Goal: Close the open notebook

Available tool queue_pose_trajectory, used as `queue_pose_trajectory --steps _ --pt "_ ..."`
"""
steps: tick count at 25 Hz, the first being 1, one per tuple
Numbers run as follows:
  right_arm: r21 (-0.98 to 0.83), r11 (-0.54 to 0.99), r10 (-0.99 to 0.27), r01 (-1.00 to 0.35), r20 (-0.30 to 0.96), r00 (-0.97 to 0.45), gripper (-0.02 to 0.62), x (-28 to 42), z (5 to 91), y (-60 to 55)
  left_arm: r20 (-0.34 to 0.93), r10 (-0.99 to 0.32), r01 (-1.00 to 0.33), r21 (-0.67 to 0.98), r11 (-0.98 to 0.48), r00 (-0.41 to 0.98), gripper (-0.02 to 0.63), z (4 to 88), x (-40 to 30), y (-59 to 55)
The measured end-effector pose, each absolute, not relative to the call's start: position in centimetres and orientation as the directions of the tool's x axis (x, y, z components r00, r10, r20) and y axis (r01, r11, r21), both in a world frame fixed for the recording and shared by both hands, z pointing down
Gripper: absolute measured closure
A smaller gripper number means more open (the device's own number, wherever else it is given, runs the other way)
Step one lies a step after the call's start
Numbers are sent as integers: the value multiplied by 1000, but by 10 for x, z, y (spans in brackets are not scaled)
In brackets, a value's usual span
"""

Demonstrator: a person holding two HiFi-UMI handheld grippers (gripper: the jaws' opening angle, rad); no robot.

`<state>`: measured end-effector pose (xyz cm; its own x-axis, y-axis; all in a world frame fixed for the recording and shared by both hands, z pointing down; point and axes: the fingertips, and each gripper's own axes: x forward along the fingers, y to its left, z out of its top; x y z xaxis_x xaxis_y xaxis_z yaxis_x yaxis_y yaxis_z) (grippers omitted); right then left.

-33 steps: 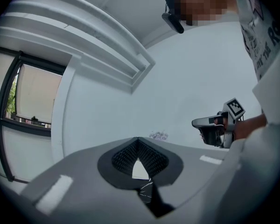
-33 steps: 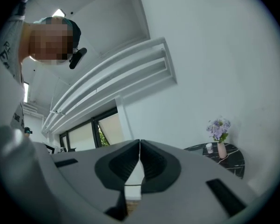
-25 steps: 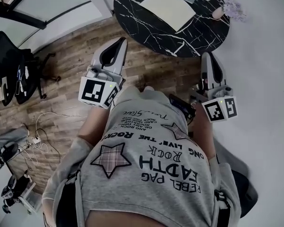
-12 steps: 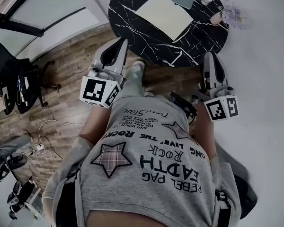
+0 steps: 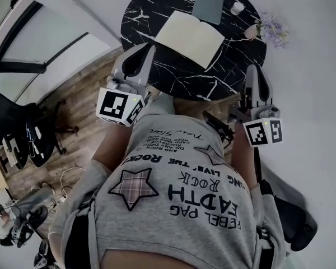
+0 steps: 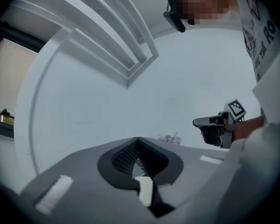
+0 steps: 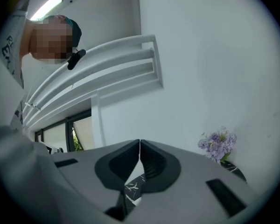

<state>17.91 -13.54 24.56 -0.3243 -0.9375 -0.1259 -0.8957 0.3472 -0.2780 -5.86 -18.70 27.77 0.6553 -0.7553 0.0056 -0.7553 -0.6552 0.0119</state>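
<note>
I see a round black desk (image 5: 229,66) veined with white. An open notebook (image 5: 189,38) lies flat near its middle, pale pages up. Just beyond it lies a closed grey book (image 5: 208,6), with a small white object (image 5: 237,7) beside that. A small vase (image 5: 251,32) of purple flowers (image 5: 273,29) sits at the desk's right edge

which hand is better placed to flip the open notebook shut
Left, likely: the left hand-held gripper is close beside the notebook's near corner, while the right hand-held gripper is over the table's right edge, farther off.
</note>
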Motion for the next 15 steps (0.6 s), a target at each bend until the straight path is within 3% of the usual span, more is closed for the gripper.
queue_pose_trajectory --steps 15 --pt "-287 168 -984 -943 -113 -141 581 159 253 -209 20 -615 -615 9 -789 789 601 288 -65 -304"
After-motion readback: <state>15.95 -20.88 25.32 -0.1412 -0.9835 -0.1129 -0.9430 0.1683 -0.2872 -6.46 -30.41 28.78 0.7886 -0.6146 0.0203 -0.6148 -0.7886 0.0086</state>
